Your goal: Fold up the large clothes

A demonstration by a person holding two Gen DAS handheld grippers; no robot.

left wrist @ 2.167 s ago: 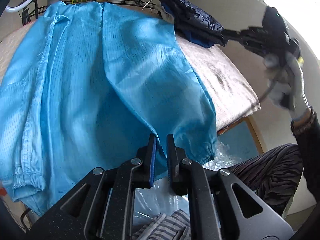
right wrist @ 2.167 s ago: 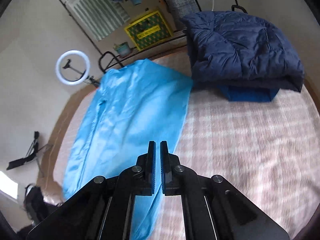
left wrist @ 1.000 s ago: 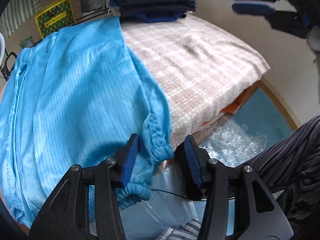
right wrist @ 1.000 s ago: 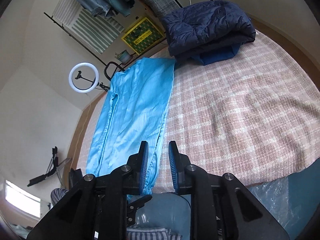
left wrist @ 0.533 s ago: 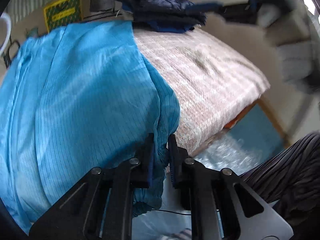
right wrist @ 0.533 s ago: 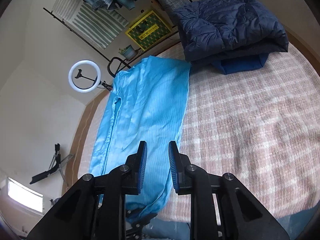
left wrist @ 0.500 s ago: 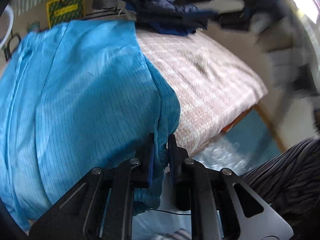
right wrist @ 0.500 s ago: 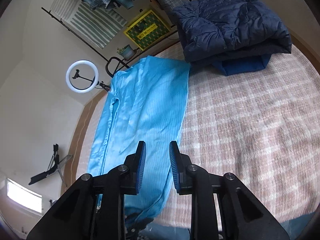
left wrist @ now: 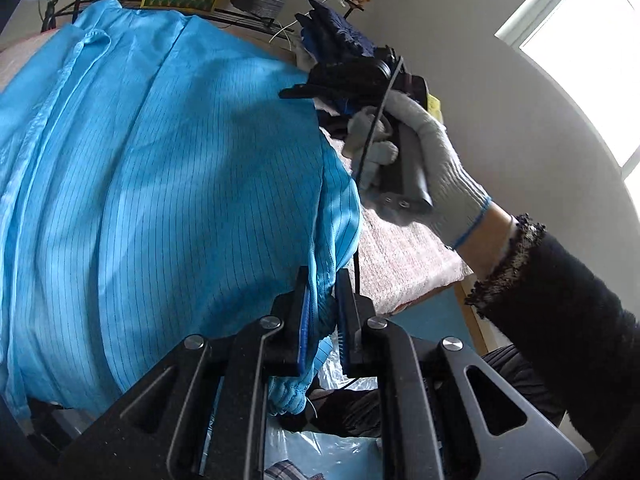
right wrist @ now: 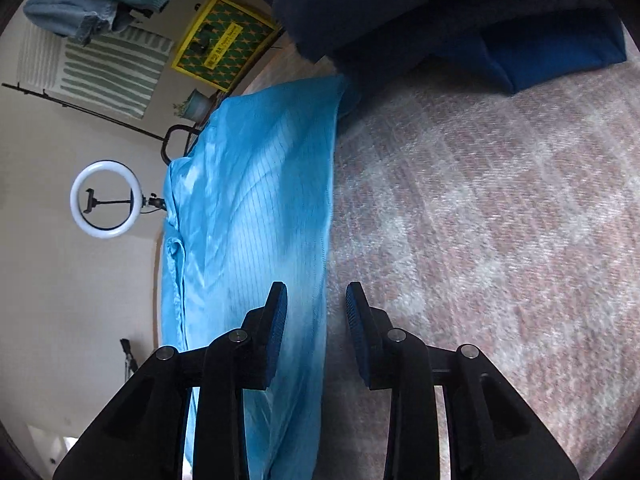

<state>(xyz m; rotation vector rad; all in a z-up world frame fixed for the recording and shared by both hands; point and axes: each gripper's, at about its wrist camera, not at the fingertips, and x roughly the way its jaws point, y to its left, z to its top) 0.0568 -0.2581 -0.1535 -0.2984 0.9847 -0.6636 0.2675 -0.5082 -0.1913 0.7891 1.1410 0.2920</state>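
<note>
**A:** Now clamped: left gripper [left wrist: 322, 312] pinching the near corner of the blue garment [left wrist: 160, 184], right by its gathered cuff, at the bed's front edge. Done to get a hold for dragging that end over into a fold, likely.

**B:** Right gripper [right wrist: 316, 320]?

**A:** Released, nothing between the pads. Straddling the garment's long edge further up the bed [right wrist: 480, 220], blue cloth under one finger, checked blanket under the other. Lined up for a second pinch, probably, so both ends lift together.

**B:** Garment itself?

**A:** Spread lengthwise along the bed, short of the navy jacket [right wrist: 400, 8] stacked at the far end. Not folded yet.

**B:** Versus a second ago?

**A:** Left jaws were wide around the cuff; have just been closing, cloth now caught between them. Right jaws narrowed slightly, nothing in between. Was up high looking over the whole bed, now low and close over the edge.
</note>
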